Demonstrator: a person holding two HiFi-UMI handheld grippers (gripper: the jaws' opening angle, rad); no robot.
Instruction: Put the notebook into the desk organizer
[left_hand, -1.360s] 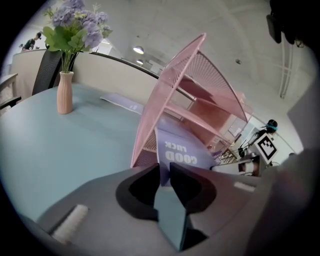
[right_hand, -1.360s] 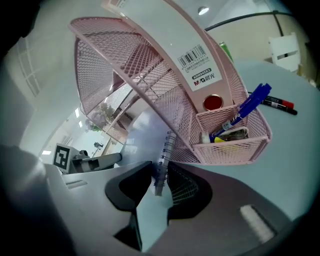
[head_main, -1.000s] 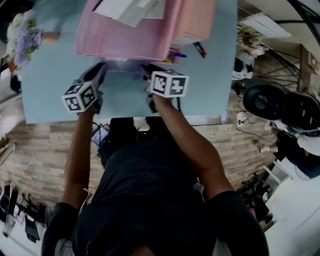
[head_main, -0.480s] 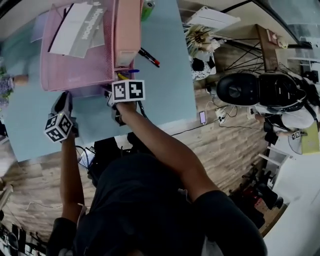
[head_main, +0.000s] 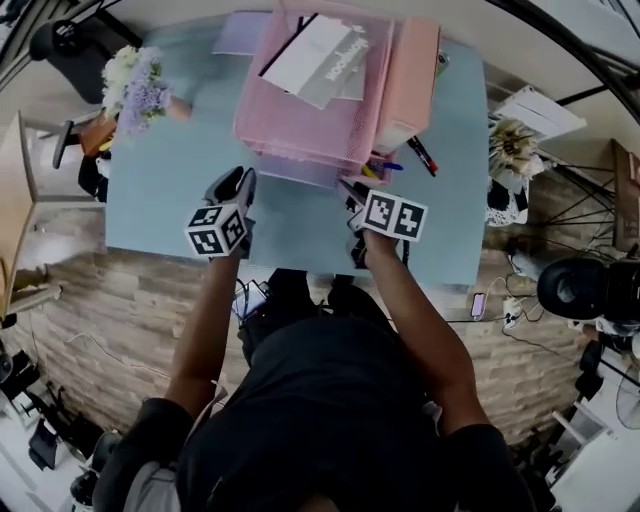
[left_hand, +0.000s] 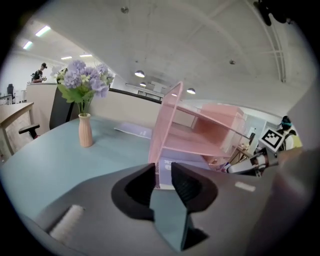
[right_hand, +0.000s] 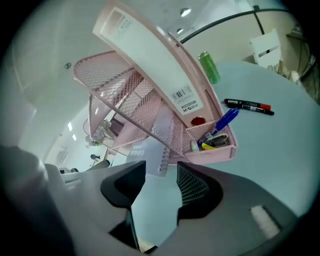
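Note:
The lavender spiral notebook (head_main: 292, 170) lies flat in the bottom tier of the pink mesh desk organizer (head_main: 300, 120), its near edge showing. In the left gripper view the notebook (left_hand: 198, 162) sits under the organizer's (left_hand: 167, 120) lowest shelf. My left gripper (head_main: 243, 182) hovers just in front of it; its jaws (left_hand: 162, 172) have just opened a narrow gap and hold nothing. My right gripper (head_main: 350, 195) is off the organizer's front right corner. Its jaws (right_hand: 161, 170) have just been opening and stand wide, empty, pointing at the notebook (right_hand: 145, 153).
Papers (head_main: 320, 60) lie on the organizer's top tray. Pens (right_hand: 220, 127) fill its side cup; a marker (right_hand: 248, 106) and a green can (right_hand: 209, 67) are on the table beyond. A vase of purple flowers (left_hand: 82, 95) stands far left, a lavender sheet (left_hand: 132, 131) behind.
Both grippers have drawn back and up from the organizer's front. The right jaws stand wider than before. The head camera's view has swung, so the organizer sits nearer the centre.

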